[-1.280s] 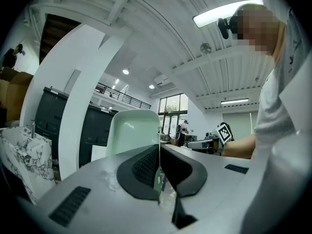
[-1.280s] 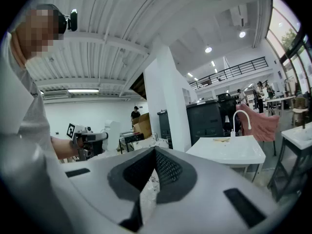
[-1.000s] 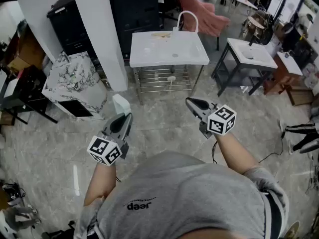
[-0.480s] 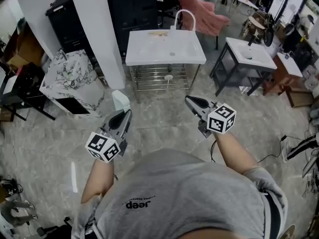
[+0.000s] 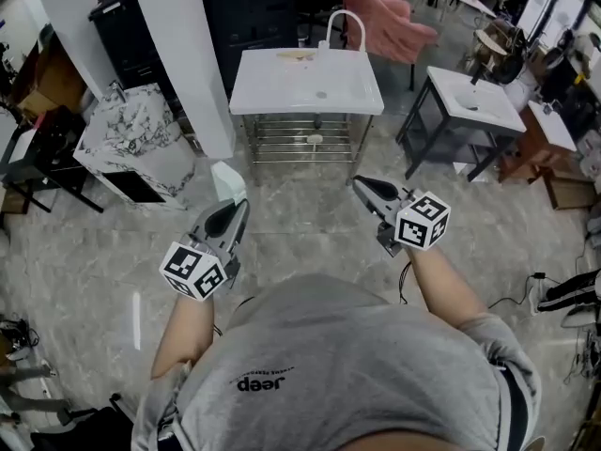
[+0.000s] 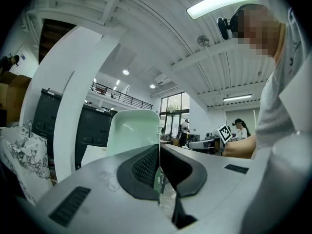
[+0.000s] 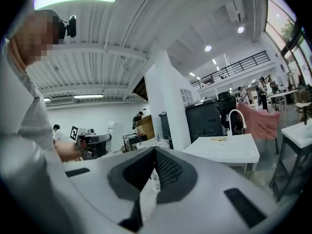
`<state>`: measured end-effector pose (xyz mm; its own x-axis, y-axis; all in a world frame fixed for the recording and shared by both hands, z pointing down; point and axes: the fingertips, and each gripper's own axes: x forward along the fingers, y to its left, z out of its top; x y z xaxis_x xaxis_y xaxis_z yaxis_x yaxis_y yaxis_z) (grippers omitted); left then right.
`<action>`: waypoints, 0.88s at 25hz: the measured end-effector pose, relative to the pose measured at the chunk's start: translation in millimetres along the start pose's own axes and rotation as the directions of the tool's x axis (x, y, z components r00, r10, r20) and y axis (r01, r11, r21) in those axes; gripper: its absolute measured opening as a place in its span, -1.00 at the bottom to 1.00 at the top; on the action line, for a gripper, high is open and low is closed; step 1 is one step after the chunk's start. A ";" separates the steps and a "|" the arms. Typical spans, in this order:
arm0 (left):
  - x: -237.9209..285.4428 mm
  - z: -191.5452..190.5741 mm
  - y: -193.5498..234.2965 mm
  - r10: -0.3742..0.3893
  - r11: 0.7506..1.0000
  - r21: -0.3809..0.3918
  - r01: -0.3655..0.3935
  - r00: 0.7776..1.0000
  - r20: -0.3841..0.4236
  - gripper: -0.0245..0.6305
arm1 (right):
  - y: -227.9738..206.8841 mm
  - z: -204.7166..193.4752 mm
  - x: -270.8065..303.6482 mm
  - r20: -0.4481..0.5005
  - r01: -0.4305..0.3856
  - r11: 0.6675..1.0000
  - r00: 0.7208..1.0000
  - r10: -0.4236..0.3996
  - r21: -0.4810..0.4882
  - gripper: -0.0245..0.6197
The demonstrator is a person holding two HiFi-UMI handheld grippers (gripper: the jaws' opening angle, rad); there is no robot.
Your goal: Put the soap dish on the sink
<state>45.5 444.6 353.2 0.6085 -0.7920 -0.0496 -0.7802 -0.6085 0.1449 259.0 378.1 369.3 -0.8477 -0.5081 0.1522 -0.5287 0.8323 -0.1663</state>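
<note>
Clamps pale-green soap dish point(image 6: 132, 130) between left gripper point(image 6: 159, 150) fingers, well apart from white sink point(image 5: 272, 97) at 12 o'clock. Holds right gripper point(image 7: 154, 155) fingers closed, empty. Seemingly: pickup done; approach and set-down remaining.

white pillar point(image 5: 183, 64) | marble-pattern cabinet point(image 5: 136, 137) left of it | pink armchair point(image 5: 387, 23) at back

Top: a grey short-sleeved T-shirt point(image 5: 357, 374) with dark lettering point(image 5: 260, 384) across it.
Left tool: the left gripper point(image 5: 240, 205), ahead of the T-shirt's left sleeve, has a grey tapered shell and black ribbed pads point(image 6: 145, 167).
Right tool: the right gripper point(image 5: 358, 183), ahead of the T-shirt's right sleeve, has the same grey shell and black pads.
Markers: a white cube point(image 5: 195, 271) printed with black squares caps each tool's rear.
</note>
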 end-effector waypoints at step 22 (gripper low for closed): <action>76.9 -6.2 171.0 -0.088 0.996 -0.022 0.087 0.996 -0.017 -0.87 | -80.1 16.5 149.9 -0.022 0.073 0.997 0.997 -0.073 0.013 -0.76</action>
<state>-40.2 280.0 380.3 0.6770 -0.7346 -0.0450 -0.7207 -0.6741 0.1618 173.6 231.6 389.4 -0.8058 -0.5624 0.1853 -0.5898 0.7900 -0.1672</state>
